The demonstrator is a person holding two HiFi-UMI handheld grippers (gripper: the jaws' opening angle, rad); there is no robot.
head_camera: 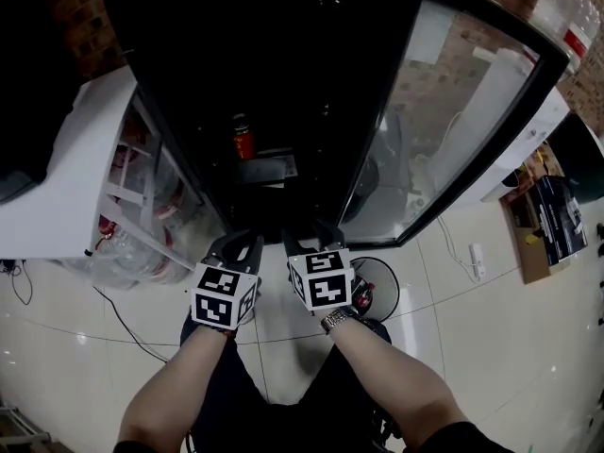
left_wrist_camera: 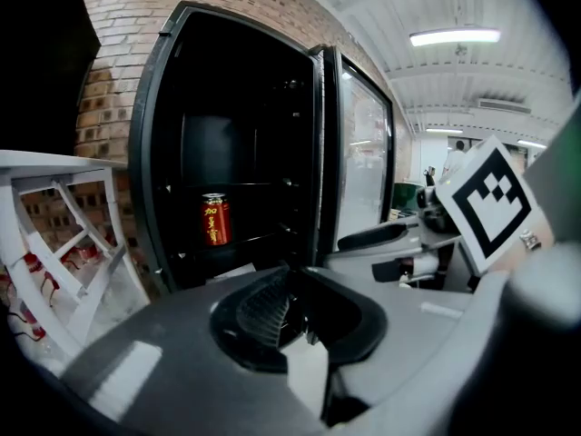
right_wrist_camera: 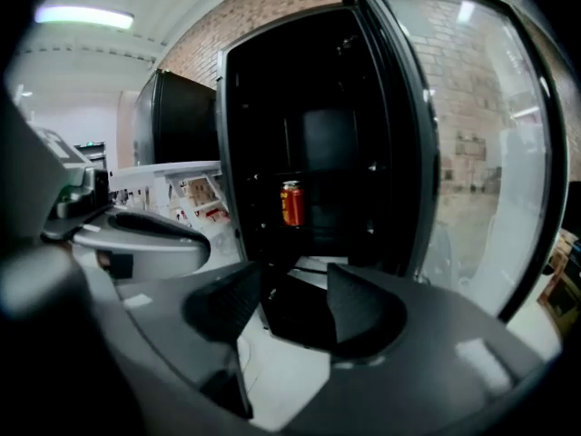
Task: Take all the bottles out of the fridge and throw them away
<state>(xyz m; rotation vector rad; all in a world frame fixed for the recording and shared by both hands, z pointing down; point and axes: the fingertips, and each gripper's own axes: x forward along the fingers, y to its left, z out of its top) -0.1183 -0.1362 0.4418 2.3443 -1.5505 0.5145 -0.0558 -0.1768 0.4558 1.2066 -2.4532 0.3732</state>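
Red can [left_wrist_camera: 214, 220], seemingly upright, in fridge [left_wrist_camera: 150, 153]

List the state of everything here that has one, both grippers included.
fridge: open, its inside dark.
glass door: swung wide open.
red can: upright on a shelf inside the fridge, untouched.
left gripper: jaws together, nothing held, outside the fridge.
right gripper: jaws apart, nothing between them, outside the fridge.
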